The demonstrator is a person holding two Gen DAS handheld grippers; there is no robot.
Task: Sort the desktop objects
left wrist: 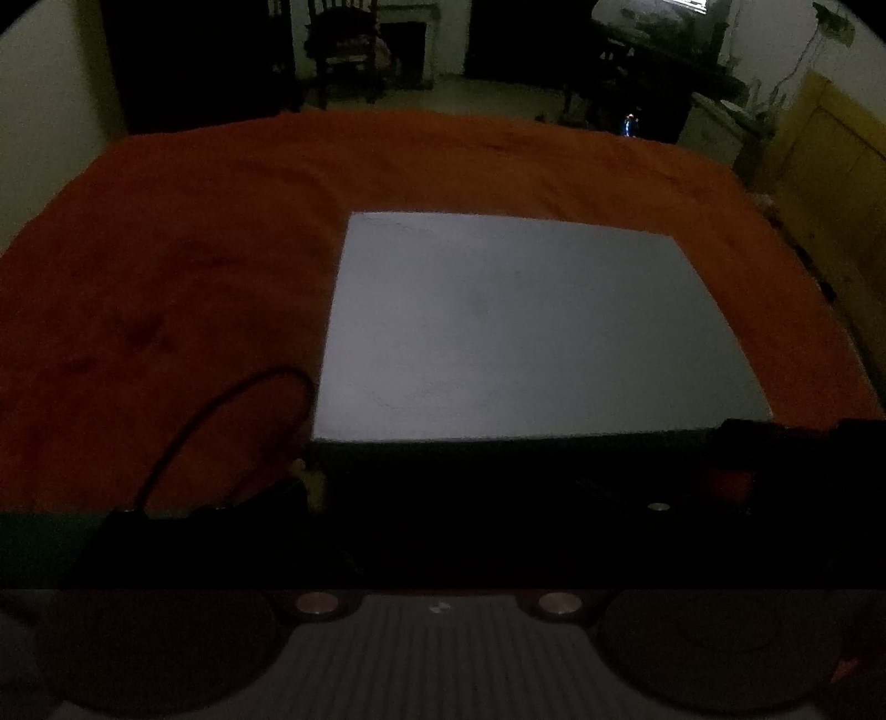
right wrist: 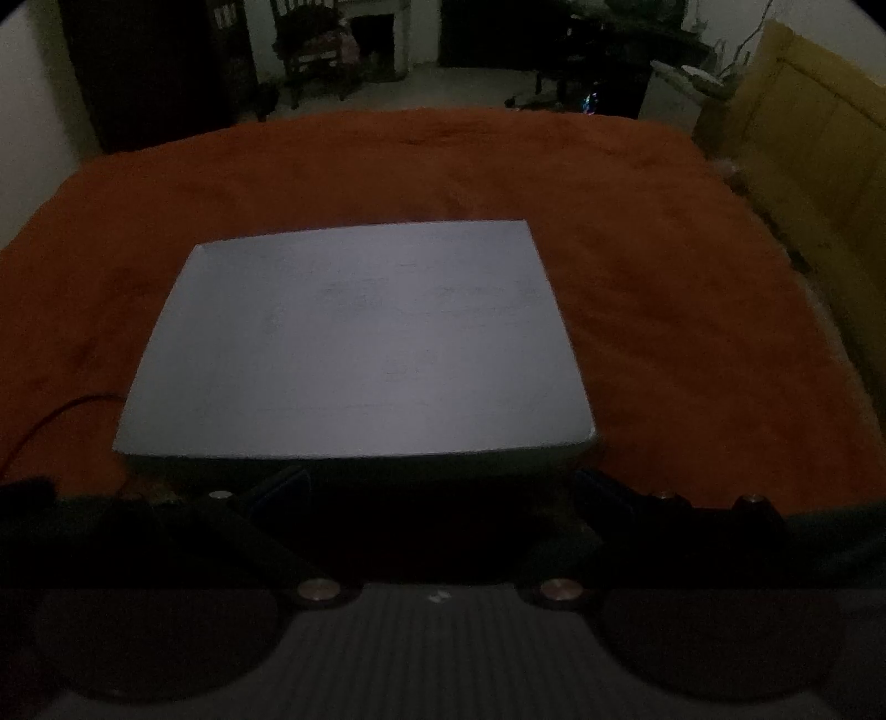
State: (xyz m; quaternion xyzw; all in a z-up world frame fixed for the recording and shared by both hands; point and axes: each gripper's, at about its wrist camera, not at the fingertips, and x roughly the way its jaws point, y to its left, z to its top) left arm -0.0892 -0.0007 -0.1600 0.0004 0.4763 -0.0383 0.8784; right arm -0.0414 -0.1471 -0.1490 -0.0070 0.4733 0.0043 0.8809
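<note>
A flat board (right wrist: 354, 343) is laid on a blanket (right wrist: 664, 277) that covers the surface. A cable (left wrist: 232, 410) is looped just left of the board's near corner. A chair (right wrist: 310, 44) is seen far behind.

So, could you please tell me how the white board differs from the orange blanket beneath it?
The white board is pale, flat and straight-edged, while the orange blanket is rust-coloured, soft and rumpled. The board covers only a middle patch; the blanket spreads far wider on all sides. Both lie flat with nothing visibly resting on them.
</note>
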